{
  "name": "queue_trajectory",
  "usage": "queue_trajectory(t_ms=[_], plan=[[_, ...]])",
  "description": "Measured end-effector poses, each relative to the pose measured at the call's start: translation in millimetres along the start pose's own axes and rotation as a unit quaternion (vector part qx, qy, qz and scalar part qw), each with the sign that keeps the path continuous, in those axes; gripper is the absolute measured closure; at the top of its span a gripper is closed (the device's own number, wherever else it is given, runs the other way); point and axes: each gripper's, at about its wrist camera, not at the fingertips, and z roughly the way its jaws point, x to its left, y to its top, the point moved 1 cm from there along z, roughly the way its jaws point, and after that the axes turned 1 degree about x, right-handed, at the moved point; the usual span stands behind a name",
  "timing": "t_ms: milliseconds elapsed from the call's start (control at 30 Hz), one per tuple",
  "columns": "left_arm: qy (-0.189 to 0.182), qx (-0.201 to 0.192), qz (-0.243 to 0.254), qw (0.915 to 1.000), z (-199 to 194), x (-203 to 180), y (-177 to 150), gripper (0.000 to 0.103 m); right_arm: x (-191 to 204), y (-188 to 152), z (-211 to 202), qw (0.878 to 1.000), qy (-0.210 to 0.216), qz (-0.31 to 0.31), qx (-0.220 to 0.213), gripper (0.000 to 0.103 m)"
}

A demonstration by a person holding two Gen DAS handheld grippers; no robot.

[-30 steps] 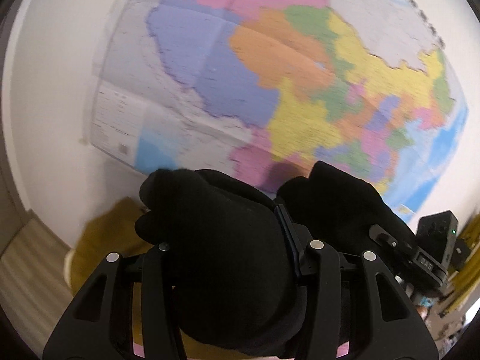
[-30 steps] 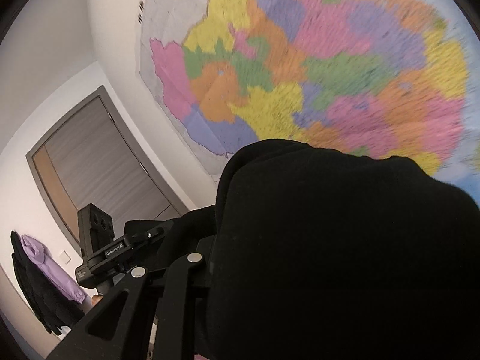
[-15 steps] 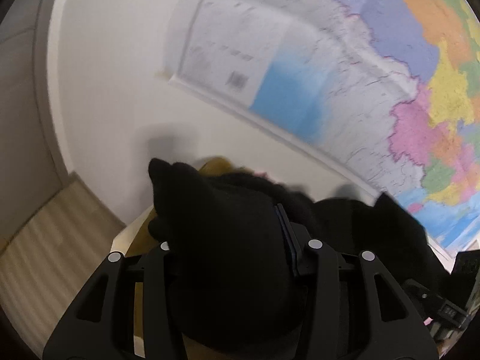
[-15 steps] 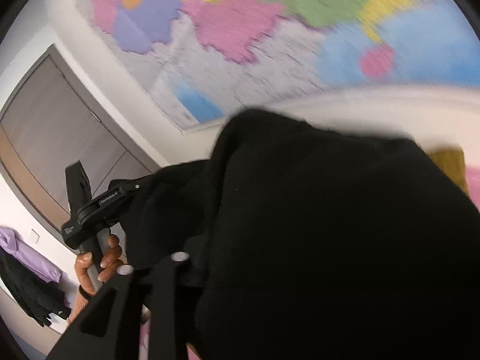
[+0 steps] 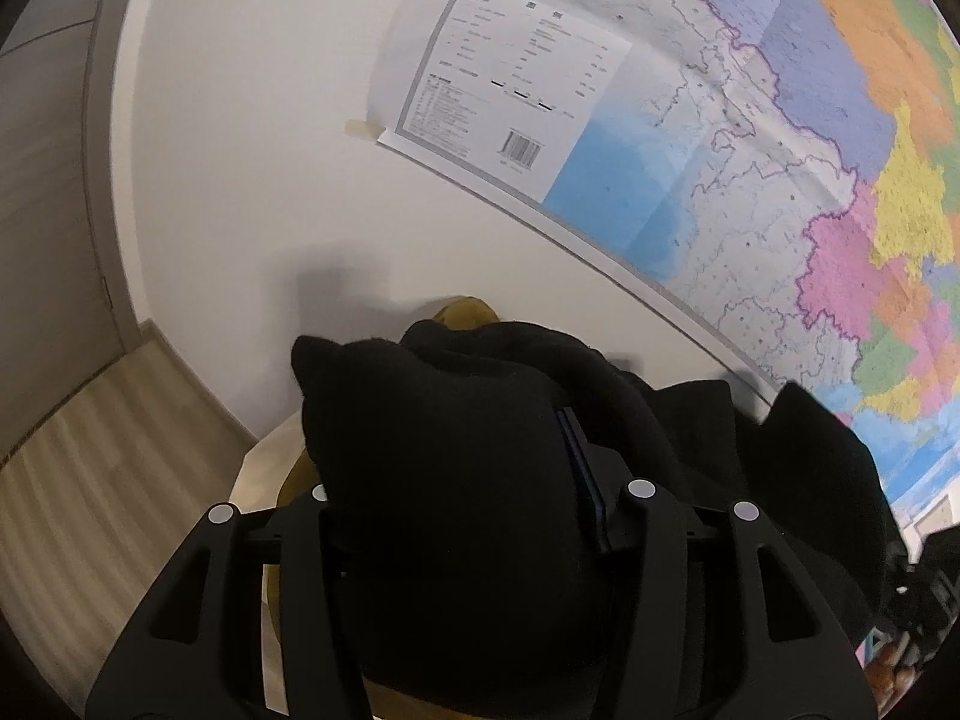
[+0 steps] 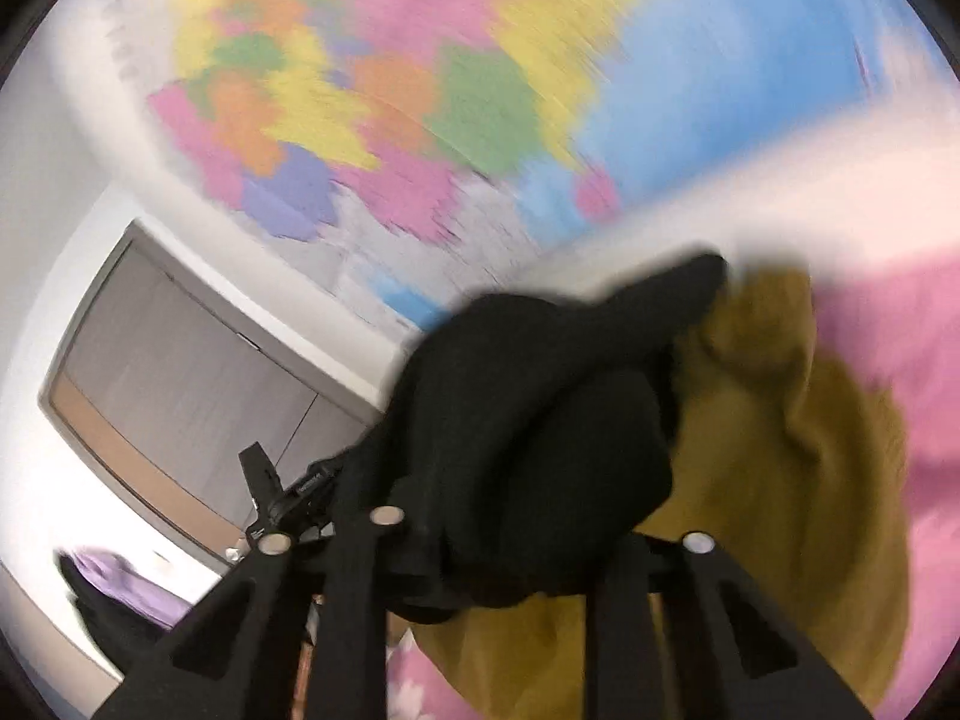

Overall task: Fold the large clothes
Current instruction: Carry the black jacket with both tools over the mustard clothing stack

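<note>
The left gripper (image 5: 474, 516) has its fingers clamped on a thick bunch of the black garment (image 5: 456, 480), which fills the gap between them and drapes away toward the map (image 5: 750, 138) on the wall. The right gripper (image 6: 516, 528), its fingers having just been closing, grips another bunch of the same black cloth above a mustard-yellow garment (image 6: 792, 480) lying on pink fabric (image 6: 888, 330).

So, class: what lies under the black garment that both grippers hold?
Under the black garment a mustard-yellow cloth shows, lying on pink fabric. How far the yellow cloth runs beneath the black one is covered.
</note>
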Motion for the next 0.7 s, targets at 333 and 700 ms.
queue_trajectory(t_ms=[333,700], plan=[[0.066,-0.003,0.032,0.9973,-0.7,-3.6,-11.9,0.012,-32.5,-82.2,-35.2,0.992,-0.115,-0.018,0.047,0.074],[0.032,-0.101,0.12,0.9871,-117.1,-42.6,-22.0,0.015,42.7,-44.8,-100.4,0.961,-0.197,-0.191,-0.013,0.046]])
